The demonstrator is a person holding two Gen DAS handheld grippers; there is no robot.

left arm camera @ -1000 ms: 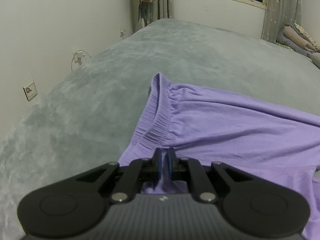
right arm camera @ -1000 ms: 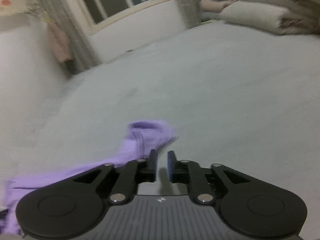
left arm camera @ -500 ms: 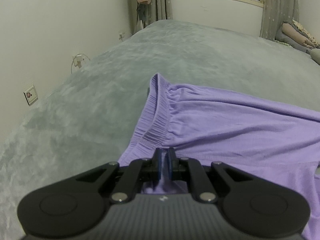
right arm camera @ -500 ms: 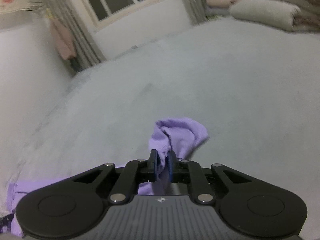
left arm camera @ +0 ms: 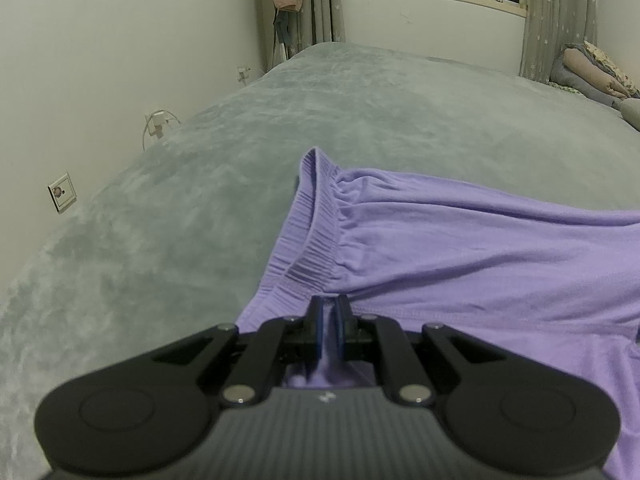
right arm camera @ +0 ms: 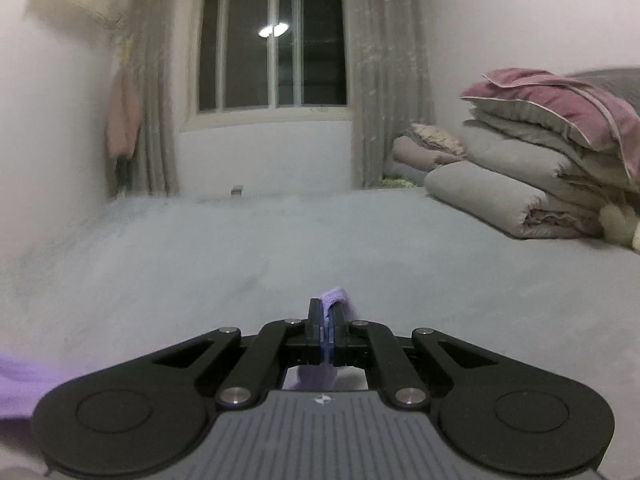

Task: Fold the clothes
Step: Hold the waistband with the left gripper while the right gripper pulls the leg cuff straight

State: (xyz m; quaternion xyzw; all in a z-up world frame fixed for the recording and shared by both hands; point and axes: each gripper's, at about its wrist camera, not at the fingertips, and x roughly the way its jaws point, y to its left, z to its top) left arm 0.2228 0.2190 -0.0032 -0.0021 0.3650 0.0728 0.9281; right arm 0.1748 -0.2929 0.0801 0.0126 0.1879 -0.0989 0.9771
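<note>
Left of my left gripper (left arm camera: 329, 322), the grey blanket (left arm camera: 192, 216) runs out to a white wall carrying a socket plate (left arm camera: 62, 198) low down and a plugged-in charger (left arm camera: 157, 124) farther along. Between the left jaws: purple cloth, pinched at a hem just below the waistband (left arm camera: 316, 236) of the purple shorts (left arm camera: 460, 248). Jaws nearly together, only the fabric between them. Waistband elastic rises straight ahead of the jaws, gathered and ribbed, its far end standing up as a small peak. Body of the shorts spreads to the right of the jaws, lying on the blanket with long shallow creases. Far ahead: curtain, window, a pink garment hung in the corner.

Right gripper (right arm camera: 328, 322): jaws pressed together on a small fold of the same purple cloth (right arm camera: 336, 300). A tuft pokes up just past the fingertips; more hangs below, seen through the gap behind the jaws. Rest of the shorts trails off low and left of these jaws as a blurred purple patch at the frame edge. Ahead of the jaws, bare blanket up to the window (right arm camera: 272, 48). Right of the jaws and well apart, a stack of folded quilts (right arm camera: 540, 160), a pink one on top.
</note>
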